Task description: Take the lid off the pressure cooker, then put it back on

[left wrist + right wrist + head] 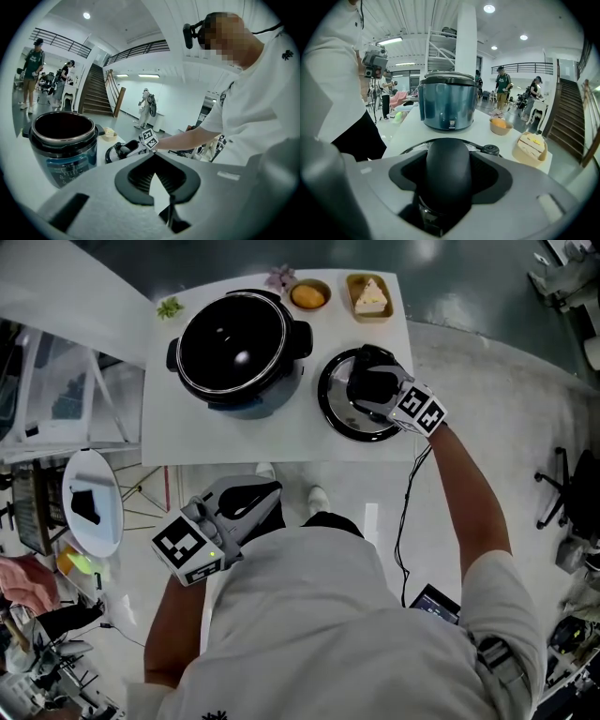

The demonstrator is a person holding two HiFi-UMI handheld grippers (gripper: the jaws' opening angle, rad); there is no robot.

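- Clasping the handle (443, 178) of the lid (336, 407), the right gripper (370, 371) held it on the table (281, 439), right of the open pressure cooker (234, 343).
- Left gripper (265, 495), clenched and empty, hung back.
- Best lifted level, lowered centred.

1. Pot (239, 343): glossy black inside, shiny blue metallic wall, polished metal rim.
2. Lid (330, 407): mirror-bright metal rim. Its handle (443, 187) is smooth matt black plastic.
3. Tabletop (281, 442): smooth, matt white.
4. Left tool (154, 171) and right tool (444, 161): matt grey plastic shells with ribbed black pads.
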